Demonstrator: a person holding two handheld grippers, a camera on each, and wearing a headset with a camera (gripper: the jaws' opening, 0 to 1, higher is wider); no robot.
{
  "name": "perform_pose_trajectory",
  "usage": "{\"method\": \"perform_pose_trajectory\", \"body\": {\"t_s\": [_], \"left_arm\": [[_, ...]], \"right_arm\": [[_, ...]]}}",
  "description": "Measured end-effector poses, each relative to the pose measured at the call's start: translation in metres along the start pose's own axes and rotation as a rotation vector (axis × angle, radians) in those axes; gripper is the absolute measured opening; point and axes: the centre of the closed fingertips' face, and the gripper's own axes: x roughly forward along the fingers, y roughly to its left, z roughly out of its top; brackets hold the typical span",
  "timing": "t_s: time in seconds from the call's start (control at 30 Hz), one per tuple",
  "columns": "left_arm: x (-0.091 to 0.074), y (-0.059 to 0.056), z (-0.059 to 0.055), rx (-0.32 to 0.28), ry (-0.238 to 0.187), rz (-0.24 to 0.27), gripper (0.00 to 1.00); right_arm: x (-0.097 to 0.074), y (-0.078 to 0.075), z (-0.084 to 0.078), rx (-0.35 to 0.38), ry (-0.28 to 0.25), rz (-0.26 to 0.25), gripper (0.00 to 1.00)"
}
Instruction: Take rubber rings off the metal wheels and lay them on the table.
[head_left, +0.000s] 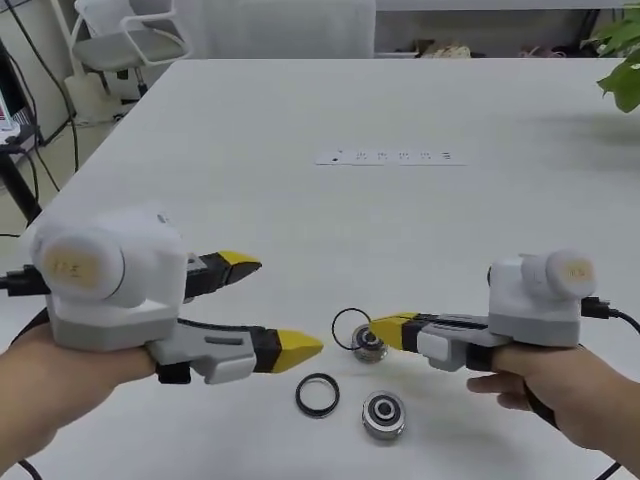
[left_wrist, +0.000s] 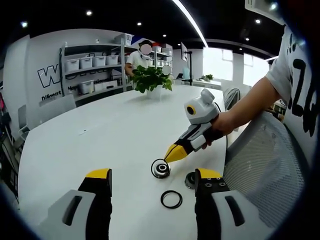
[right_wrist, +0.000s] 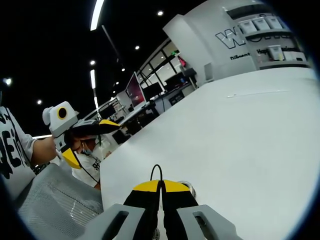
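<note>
right hand-held gripper: jaws clenched tip to tip, pinching a thin black rubber ring. In the right gripper view the ring loops up out of the seam between the yellow tips. It's a slim band, stood on edge, low side against the metal wheel. Can't tell if it's fully clear of the rim.

The metal wheel is a small silver disc with a dark hub, lying flat on the white counter.

left hand-held gripper: released, jaws wide apart, hovering left of the metal wheel, not touching it.

loose rubber ring: same thin black band, full circle, flat on the counter. It sits near the metal wheel on the person's side, slightly left, apart from it.

second metal wheel: flat, on the person's side of the metal wheel, slightly right. Silver face, dark centre; can't tell if a ring sits on it.

socket strip: flush in the counter, well beyond the metal wheel.

potted plant: farther out again, left gripper view.
</note>
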Motion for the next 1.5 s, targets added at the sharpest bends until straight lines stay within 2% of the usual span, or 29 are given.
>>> {"method": "perform_pose_trajectory", "body": {"t_s": [0.43,0.87,1.5], "left_arm": [[-0.015,-0.001,-0.01,0.005,0.013,0.021,0.69],[-0.024,-0.002,-0.021,-0.012,0.021,0.038,0.7],[-0.033,0.001,-0.029,-0.015,0.028,0.068,0.71]], "right_arm": [[0.005,0.015,-0.007,0.021,0.03,0.052,0.0],[0.011,0.034,-0.019,0.024,0.088,0.108,0.0],[0.019,0.039,-0.04,0.034,0.158,0.131,0.0]]}}
